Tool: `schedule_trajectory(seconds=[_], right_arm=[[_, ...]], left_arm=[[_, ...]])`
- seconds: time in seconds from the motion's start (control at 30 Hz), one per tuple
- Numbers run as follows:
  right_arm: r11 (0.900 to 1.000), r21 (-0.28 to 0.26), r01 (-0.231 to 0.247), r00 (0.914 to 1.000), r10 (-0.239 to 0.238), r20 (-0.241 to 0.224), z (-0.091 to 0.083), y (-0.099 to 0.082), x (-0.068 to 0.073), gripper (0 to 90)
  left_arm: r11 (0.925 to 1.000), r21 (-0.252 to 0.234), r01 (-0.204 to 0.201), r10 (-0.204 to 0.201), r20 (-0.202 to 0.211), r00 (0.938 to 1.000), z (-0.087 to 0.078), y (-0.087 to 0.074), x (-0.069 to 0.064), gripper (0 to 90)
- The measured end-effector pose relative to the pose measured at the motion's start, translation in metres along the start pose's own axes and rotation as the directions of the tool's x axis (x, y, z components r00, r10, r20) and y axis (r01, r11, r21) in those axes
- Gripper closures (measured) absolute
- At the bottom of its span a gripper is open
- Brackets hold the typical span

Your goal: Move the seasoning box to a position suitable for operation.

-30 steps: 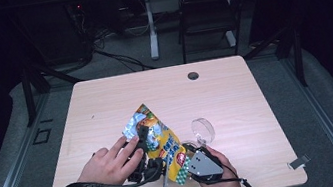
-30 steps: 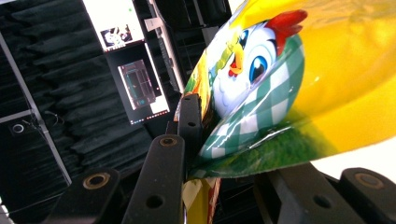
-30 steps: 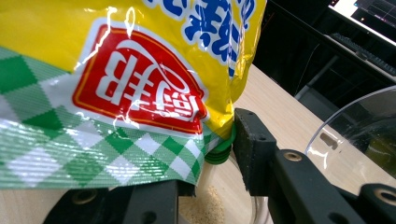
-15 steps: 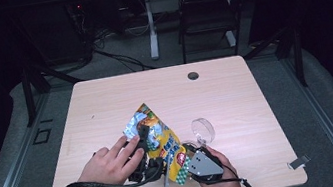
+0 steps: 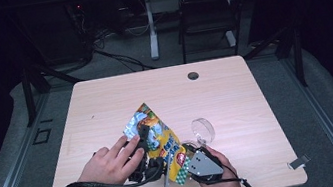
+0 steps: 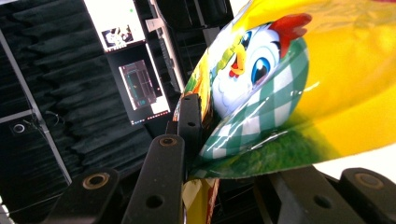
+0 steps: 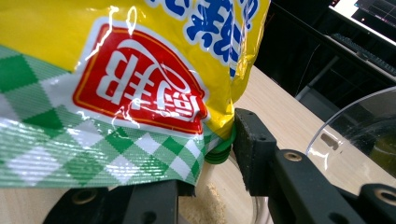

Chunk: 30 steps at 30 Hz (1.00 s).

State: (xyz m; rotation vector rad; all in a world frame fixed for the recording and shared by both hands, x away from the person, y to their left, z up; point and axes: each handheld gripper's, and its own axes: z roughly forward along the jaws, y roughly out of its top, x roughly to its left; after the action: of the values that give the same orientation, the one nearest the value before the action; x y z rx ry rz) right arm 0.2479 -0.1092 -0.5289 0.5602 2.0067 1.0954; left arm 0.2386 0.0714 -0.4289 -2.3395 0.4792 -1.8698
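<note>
Both grippers, left (image 5: 143, 136) and right (image 5: 183, 157), pinch the snack bag (image 5: 159, 137) between them.

The snack bag (image 5: 157, 138) sits near the front edge of the tabletop (image 5: 234, 88), between the left gripper (image 5: 144, 150) on its left and the right gripper (image 5: 201, 165) at its lower right corner. A clear bowl (image 5: 202, 129) stands just right of the bag, behind the right gripper. A small round grommet (image 5: 193, 75) lies well behind them, near the far edge.
</note>
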Motion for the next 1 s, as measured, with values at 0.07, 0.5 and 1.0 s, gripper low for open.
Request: schedule_trajectory(seconds=[0.07, 0.5, 1.0], right_arm=[[1.0000, 0.000, 0.000, 1.0000, 0.000, 0.000, 0.0000, 0.0000, 0.0001, 70.3], [1.0000, -0.005, -0.003, 1.0000, 0.003, -0.004, -0.0003, 0.0005, -0.0001, 70.3], [1.0000, -0.004, -0.004, 1.0000, 0.004, -0.005, -0.0007, 0.0008, 0.0003, 70.3]], left_arm=[[1.0000, -0.003, 0.005, -0.005, -0.001, 1.0000, 0.0001, 0.0002, -0.0001, 77.9], [0.9999, -0.010, 0.012, -0.012, 0.006, 0.9999, 0.0000, 0.0000, 0.0022, 78.0], [0.9999, -0.010, 0.009, -0.009, 0.004, 0.9999, -0.0004, 0.0000, 0.0029, 78.0]])
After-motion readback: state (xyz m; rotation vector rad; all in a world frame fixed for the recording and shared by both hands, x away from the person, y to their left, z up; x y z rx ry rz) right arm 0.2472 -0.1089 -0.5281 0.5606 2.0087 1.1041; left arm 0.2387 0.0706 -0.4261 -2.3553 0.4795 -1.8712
